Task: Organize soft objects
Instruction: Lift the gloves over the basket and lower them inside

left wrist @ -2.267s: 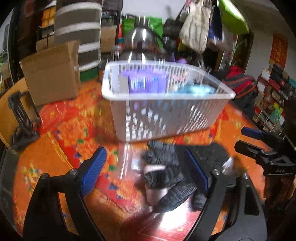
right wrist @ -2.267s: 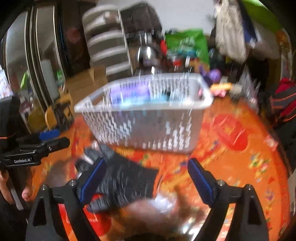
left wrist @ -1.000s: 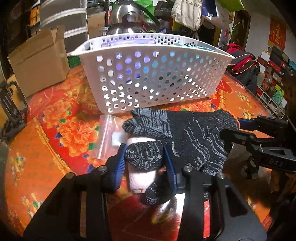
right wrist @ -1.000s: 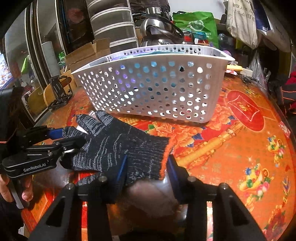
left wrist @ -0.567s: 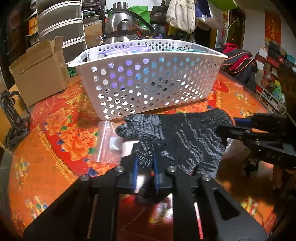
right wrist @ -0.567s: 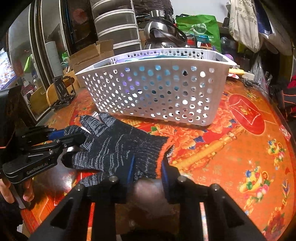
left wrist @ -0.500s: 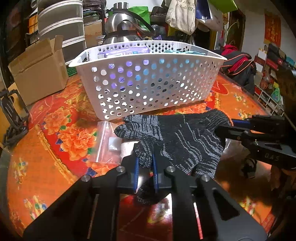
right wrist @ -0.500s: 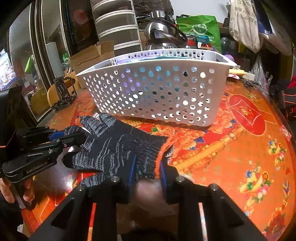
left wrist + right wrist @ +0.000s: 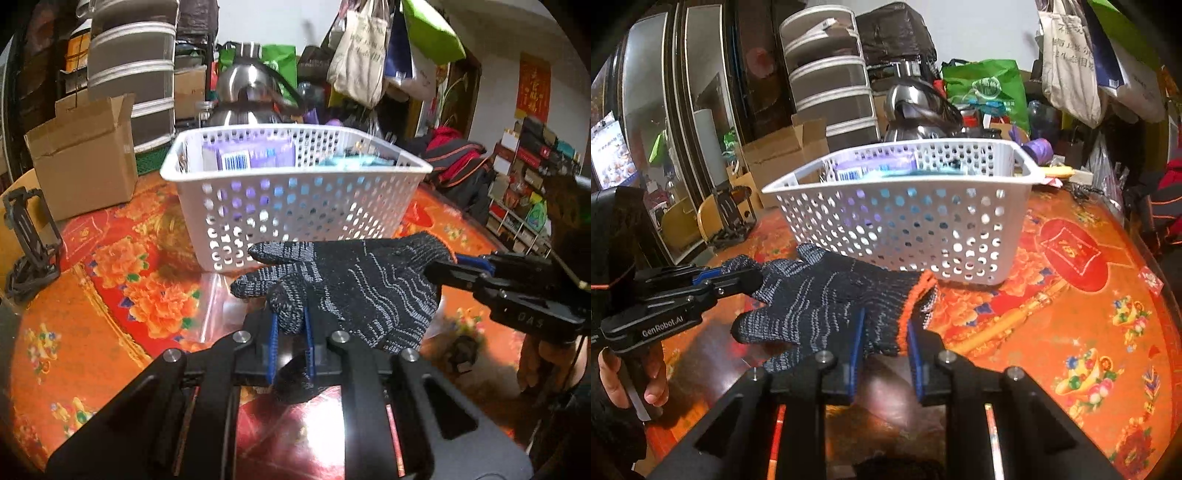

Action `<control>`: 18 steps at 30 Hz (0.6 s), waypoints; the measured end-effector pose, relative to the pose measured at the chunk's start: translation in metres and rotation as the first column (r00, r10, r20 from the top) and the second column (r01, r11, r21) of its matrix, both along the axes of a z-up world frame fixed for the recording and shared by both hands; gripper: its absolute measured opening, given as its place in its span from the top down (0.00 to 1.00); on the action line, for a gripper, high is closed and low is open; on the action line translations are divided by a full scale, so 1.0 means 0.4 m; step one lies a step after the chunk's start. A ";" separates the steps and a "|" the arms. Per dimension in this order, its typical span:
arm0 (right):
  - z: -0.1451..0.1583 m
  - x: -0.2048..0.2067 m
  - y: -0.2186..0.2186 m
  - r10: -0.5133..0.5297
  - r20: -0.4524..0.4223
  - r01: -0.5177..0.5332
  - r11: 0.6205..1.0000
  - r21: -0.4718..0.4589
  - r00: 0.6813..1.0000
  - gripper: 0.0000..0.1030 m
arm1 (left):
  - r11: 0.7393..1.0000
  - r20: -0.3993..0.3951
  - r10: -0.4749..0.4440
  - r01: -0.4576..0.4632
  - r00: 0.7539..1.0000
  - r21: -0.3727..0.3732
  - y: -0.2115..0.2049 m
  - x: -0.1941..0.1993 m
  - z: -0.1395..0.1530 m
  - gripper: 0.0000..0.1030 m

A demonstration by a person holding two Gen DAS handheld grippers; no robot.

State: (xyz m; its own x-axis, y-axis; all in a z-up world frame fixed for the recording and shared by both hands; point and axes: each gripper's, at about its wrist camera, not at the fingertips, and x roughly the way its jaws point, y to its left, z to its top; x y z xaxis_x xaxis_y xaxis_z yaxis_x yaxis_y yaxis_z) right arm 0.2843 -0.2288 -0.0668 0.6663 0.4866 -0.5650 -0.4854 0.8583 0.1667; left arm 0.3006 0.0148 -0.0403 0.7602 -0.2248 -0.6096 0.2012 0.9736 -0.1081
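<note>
From the left wrist, the left tool [image 9: 290,334] is nearly closed and pinches one finger of the dark knit glove [image 9: 354,280]. The glove is stretched in the air just before the white basket [image 9: 295,206], and the right tool [image 9: 448,268] grips its cuff at the right. The counter [image 9: 110,288] has a glossy orange and red cloth with flowers. A clear bag [image 9: 218,306] lies on it under the glove. Behind are a box [image 9: 85,162], a steel kettle [image 9: 247,99] and hanging bags [image 9: 362,62].

From the right wrist, the right tool [image 9: 884,345] is narrow and holds the glove [image 9: 827,302] at its orange cuff. The left tool [image 9: 746,278] grips the fingers at the left, held by a hand [image 9: 631,384]. The basket [image 9: 905,221] stands behind the glove and holds purple and blue packs. The counter [image 9: 1071,325] is shiny with red patterns. Grey drawers [image 9: 831,85] and a green bag [image 9: 986,88] stand at the back.
</note>
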 end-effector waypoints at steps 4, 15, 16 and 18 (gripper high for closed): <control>0.066 -0.042 0.004 0.005 0.052 -0.005 1.000 0.011 0.999 0.81 | 0.999 0.047 0.001 0.000 0.999 -0.034 0.018 -0.045 0.072 0.90; 0.274 -0.055 0.011 0.026 0.177 -0.028 1.000 0.006 0.984 0.81 | 0.998 0.149 0.011 -0.001 0.989 -0.068 0.041 -0.083 0.285 0.90; 0.292 -0.041 0.011 0.021 0.180 -0.023 1.000 0.005 0.983 0.81 | 0.998 0.152 0.008 0.002 0.988 -0.067 0.040 -0.073 0.301 0.90; 0.319 -0.016 0.012 0.012 0.181 -0.013 1.000 0.004 0.983 0.81 | 0.998 0.160 0.010 0.000 0.987 -0.060 0.038 -0.045 0.337 0.90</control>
State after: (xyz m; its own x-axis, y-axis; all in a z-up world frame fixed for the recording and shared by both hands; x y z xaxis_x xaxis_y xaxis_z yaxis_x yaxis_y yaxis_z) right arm 0.2781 -0.2241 0.0610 0.7516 0.4976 -0.4330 -0.5183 0.8516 0.0789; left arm 0.2826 0.0299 0.0947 0.8479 -0.2535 -0.4657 0.2160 0.9673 -0.1332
